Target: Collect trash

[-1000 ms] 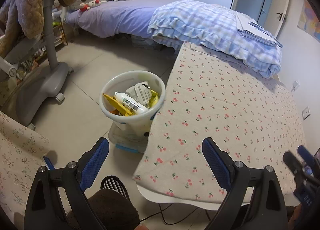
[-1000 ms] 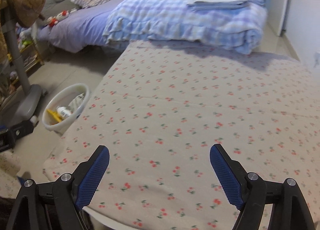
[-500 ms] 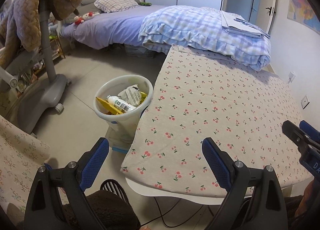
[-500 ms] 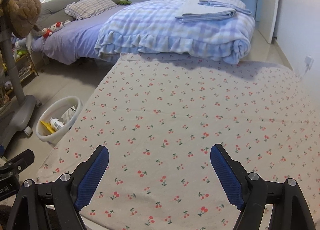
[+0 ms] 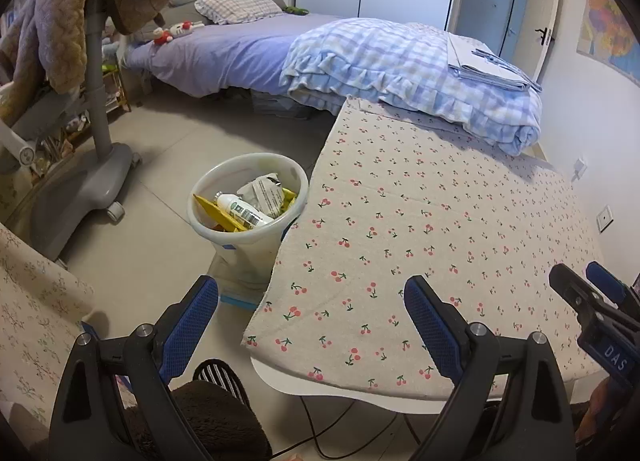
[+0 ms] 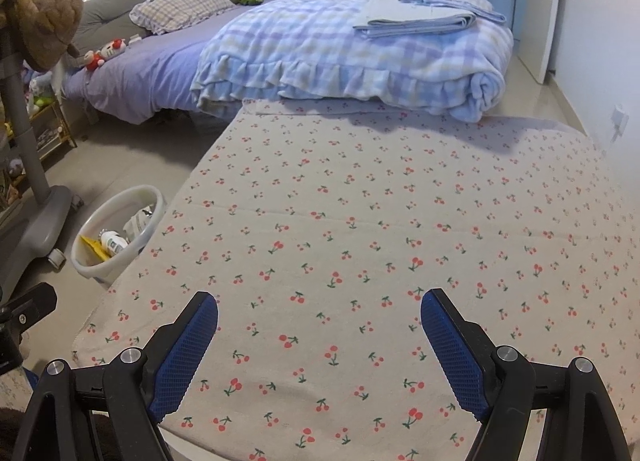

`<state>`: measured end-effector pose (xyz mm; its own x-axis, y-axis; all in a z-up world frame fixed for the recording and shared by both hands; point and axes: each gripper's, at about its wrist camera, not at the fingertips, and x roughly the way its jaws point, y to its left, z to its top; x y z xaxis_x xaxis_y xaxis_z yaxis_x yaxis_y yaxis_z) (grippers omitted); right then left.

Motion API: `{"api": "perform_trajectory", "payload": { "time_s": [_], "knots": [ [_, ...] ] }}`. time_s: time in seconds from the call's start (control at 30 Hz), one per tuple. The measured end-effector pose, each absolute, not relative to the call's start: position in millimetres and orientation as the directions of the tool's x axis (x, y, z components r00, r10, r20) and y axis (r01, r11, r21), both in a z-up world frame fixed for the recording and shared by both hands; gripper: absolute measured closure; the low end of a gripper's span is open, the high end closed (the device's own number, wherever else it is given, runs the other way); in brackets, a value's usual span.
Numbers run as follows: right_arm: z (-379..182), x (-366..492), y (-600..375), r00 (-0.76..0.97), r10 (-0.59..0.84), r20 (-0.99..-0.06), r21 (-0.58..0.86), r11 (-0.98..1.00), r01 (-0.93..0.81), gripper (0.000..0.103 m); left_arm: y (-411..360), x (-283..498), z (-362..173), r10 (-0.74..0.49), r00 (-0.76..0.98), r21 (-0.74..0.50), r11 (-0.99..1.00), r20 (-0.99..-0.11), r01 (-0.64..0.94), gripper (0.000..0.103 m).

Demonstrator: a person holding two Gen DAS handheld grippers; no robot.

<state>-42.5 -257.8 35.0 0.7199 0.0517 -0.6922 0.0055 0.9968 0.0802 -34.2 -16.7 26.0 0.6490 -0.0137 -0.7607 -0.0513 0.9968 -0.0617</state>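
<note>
Nearest to us, low in the left wrist view, the left gripper (image 5: 310,319) stands with its blue pads wide apart and nothing between them, pitched down over the near corner of the table (image 5: 348,391) and the floor beside it. Low in the right wrist view the right gripper (image 6: 320,327) is the same — jaws spread, empty, angled down over the cherry-print cloth (image 6: 380,221). We read both hands as hovering, neither touching anything. Further off, at centre-left of the left view, the white bin (image 5: 208,221) sits on the floor just beside the table's left edge; inside it we see a small white bottle (image 5: 240,211), a yellow wrapper (image 5: 212,209) and a crumpled pale packet (image 5: 266,191). We find no loose trash on the cloth in either view, so we judge the collecting nearly or wholly done. To do this step well we would scan the tabletop and the floor around the bin before committing either hand — keeping jaws apart, and approaching any leftover piece from above. Farthest, across the upper frame, the bed (image 6: 168,73) with its folded checked quilt (image 6: 340,53).
</note>
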Motion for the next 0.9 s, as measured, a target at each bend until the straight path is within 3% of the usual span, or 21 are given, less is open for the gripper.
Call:
{"api": "perform_trajectory", "payload": {
  "time_s": [0.9],
  "knots": [
    [34.9,-42.3,-256.4,0.718,0.060,-0.694,0.086,0.996,0.000,0.016,-9.7,-32.6,26.5,-0.012,0.654,-0.074,0.995,-0.756,-0.067,0.007]
  ]
}}
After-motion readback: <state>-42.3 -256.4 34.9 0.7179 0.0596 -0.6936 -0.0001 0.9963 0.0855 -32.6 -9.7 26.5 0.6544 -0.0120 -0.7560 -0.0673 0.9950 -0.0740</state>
